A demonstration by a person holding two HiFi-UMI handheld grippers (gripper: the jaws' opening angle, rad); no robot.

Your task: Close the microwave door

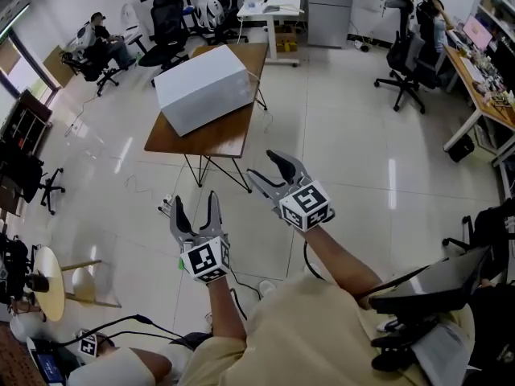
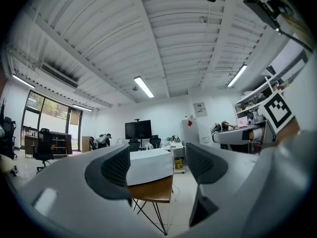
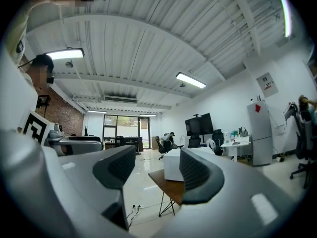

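The microwave [image 1: 201, 87] on the desk [image 1: 221, 141] stands well apart, at 12 o'clock from the left gripper [image 1: 195, 200] and 11 o'clock from the right gripper [image 1: 263, 166]. Both sets of jaws are spread and empty.

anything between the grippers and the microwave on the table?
Nothing visible. Only open floor lies between the left gripper, the right gripper and the wooden table carrying the white microwave. Both grippers are short of it, jaws apart and empty. The door itself isn't visible from these views.

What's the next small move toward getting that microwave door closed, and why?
Probably walk toward the wooden table: the microwave on it stands well beyond the left gripper and right gripper, both open and empty, and its door isn't visible from here.
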